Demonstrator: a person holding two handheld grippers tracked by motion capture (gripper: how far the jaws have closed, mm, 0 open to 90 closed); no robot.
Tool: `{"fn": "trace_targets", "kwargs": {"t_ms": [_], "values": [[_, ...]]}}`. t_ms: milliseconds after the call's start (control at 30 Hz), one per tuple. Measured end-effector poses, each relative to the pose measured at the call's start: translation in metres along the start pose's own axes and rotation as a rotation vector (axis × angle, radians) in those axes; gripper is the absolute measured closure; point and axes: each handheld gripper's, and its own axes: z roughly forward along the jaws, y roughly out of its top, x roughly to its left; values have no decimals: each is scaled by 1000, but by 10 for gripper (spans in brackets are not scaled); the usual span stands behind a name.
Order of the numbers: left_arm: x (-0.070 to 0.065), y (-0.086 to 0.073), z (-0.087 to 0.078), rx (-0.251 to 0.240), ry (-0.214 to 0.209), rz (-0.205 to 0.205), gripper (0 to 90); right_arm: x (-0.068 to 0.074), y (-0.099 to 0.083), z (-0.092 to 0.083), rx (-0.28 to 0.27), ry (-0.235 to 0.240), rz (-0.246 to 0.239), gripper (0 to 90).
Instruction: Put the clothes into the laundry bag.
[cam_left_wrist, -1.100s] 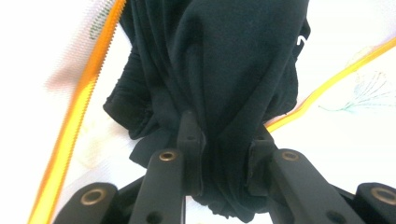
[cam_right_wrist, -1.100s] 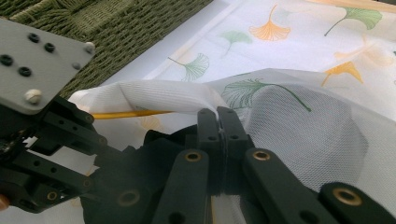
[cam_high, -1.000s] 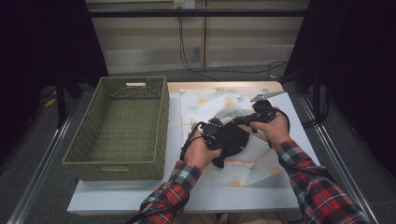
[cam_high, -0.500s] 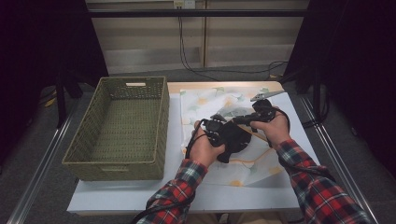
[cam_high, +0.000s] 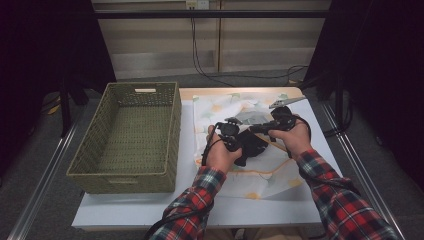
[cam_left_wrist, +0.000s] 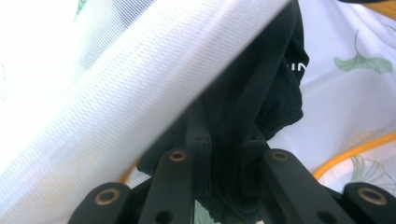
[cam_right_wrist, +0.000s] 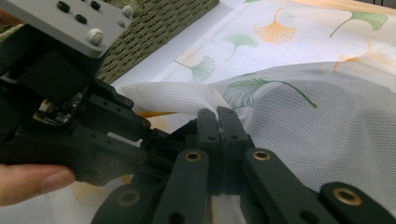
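Black cloth (cam_left_wrist: 261, 93) sits at the white mesh bag's (cam_right_wrist: 327, 140) mouth over the worktop (cam_high: 150, 212), clenched in the left hand-held gripper (cam_left_wrist: 224, 140); the right hand-held gripper (cam_right_wrist: 219, 123) pinches the bag's rim; a slipping rim could close the mouth, snagging the cloth.

A green wicker basket (cam_high: 125, 137) sits on the white table (cam_high: 150, 210).

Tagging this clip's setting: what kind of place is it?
Likely a lab recording rig, not a home: black curtains around a small table, loose cables on the floor behind.
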Motion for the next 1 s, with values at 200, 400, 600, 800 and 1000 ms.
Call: {"fn": "trace_targets", "kwargs": {"t_ms": [200, 400, 600, 800, 1000], "values": [[5, -2, 2, -9, -27, 10, 756, 0, 1, -1, -3, -3, 0, 900], [7, -5, -4, -5, -43, 44, 607, -1, -1, 0, 2, -4, -2, 900], [7, -9, -10, -9, -66, 54, 444, 0, -1, 0, 5, -6, -2, 900], [5, -10, -15, 27, -84, 81, 316, 0, -1, 1, 10, -7, 2, 900], [8, -15, -20, 70, -93, 114, 226, 0, -2, 2, 13, -6, 2, 900]]}}
